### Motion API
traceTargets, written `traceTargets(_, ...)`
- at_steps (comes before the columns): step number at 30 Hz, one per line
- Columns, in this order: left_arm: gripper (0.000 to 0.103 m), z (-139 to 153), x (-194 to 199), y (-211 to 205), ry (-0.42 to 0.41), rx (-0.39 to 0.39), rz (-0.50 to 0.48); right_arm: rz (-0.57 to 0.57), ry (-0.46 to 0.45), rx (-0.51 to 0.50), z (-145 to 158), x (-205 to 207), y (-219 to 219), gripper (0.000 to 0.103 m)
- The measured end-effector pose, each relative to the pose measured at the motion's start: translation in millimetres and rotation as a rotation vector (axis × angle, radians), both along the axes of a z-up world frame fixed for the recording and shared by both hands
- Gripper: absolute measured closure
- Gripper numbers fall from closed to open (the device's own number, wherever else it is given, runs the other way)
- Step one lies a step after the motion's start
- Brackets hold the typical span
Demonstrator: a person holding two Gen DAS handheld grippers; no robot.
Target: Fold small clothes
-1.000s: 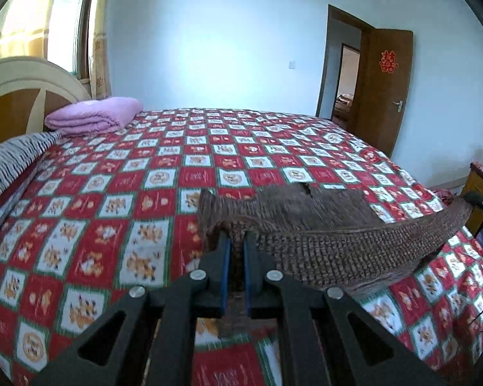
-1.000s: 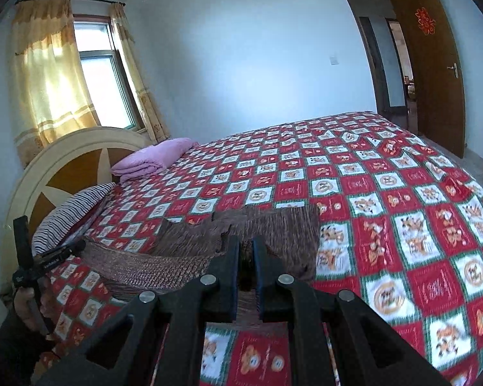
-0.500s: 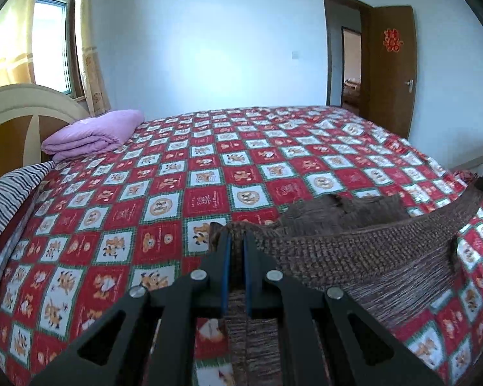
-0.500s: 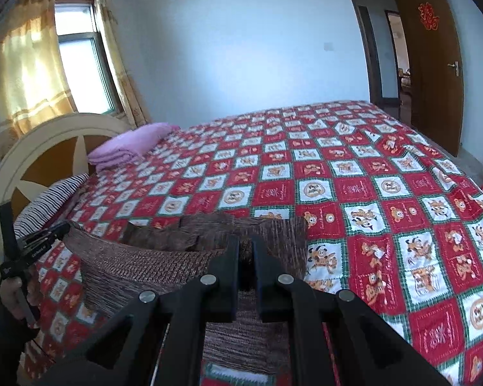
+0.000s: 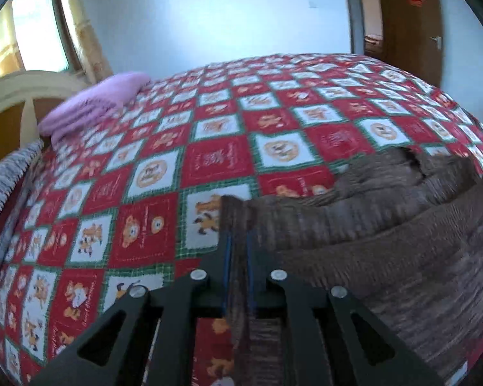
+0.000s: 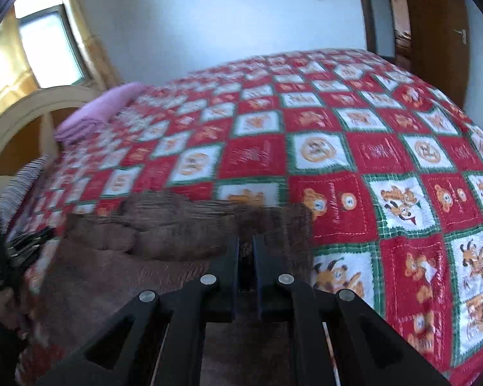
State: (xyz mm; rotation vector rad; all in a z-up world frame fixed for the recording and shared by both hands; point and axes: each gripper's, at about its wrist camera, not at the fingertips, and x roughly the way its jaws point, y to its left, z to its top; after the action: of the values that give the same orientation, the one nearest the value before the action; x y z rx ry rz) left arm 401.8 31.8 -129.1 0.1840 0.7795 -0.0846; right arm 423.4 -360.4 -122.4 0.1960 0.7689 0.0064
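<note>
A brown knitted garment [image 5: 370,225] lies partly folded on the red checked quilt [image 5: 209,160], its upper edge stretched between both grippers. My left gripper [image 5: 239,241] pinches one corner of it between its blue pads, and its jaws are opening slightly. My right gripper [image 6: 245,241] grips the other corner of the garment [image 6: 177,225], its jaws also opening a little with cloth still between them. In the right wrist view the left gripper [image 6: 16,251] shows at the left edge, held by a hand. Both views are motion-blurred.
The quilt [image 6: 370,160] covers a wide bed. A folded pink blanket [image 5: 96,106] and a striped pillow [image 5: 6,180] lie by the cream headboard [image 5: 16,96] at the far left. A brown door [image 6: 434,32] stands open at the back right.
Both grippers have dropped toward the bed and moved forward, carrying the garment's stretched edge over its lower part. The quilt now looks closer in both views.
</note>
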Motion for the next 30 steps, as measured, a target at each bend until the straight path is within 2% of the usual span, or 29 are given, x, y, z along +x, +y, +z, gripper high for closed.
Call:
traceTargets(2,0.086,4,-6,11,0.001,-0.050,0.000,-0.021,0.010,-0.058,-5,9,1,0.076)
traceTargets(3,0.082,6,-13,14,-0.005,-0.053,-0.008,-0.023,0.002,-0.074,-4,7,2,0.054)
traceTargets(4,0.068,7,-24,16,-0.016,-0.033,-0.019,-0.019,-0.010,-0.085,-2,3,4,0.043)
traceTargets(5,0.049,5,-31,15,-0.026,-0.008,-0.036,-0.004,-0.021,-0.098,1,-4,9,0.042)
traceTargets(6,0.039,2,-42,13,-0.036,0.035,-0.066,0.017,-0.019,-0.119,2,-9,15,0.042)
traceTargets(7,0.023,-2,-48,12,-0.041,0.071,-0.088,0.052,-0.005,-0.159,1,-13,24,0.042)
traceTargets(8,0.017,-8,-55,9,-0.045,0.116,-0.114,0.080,0.011,-0.197,-2,-16,33,0.042)
traceTargets(11,0.016,-27,-62,-6,-0.068,0.279,-0.170,0.181,0.069,-0.298,-17,-25,64,0.042)
traceTargets(12,0.015,-30,-58,-9,-0.071,0.308,-0.169,0.206,0.090,-0.328,-23,-25,71,0.042)
traceTargets(15,0.002,-30,-43,-14,-0.093,0.335,-0.155,0.238,0.114,-0.468,-37,-17,92,0.042)
traceTargets(18,0.001,-27,-16,-15,-0.117,0.369,-0.116,0.245,0.116,-0.521,-37,6,99,0.042)
traceTargets(21,0.001,-26,27,-10,-0.134,0.448,-0.004,0.178,0.111,-0.583,-23,50,96,0.042)
traceTargets(23,0.002,-24,47,1,-0.105,0.429,0.065,0.085,0.076,-0.600,-7,71,88,0.042)
traceTargets(25,0.002,-19,60,15,-0.090,0.405,0.134,0.002,0.049,-0.516,11,79,73,0.042)
traceTargets(28,0.002,-14,56,39,-0.064,0.321,0.192,0.007,0.040,-0.418,15,70,61,0.042)
traceTargets(30,0.002,-17,43,48,-0.060,0.307,0.190,0.018,0.046,-0.455,8,51,57,0.042)
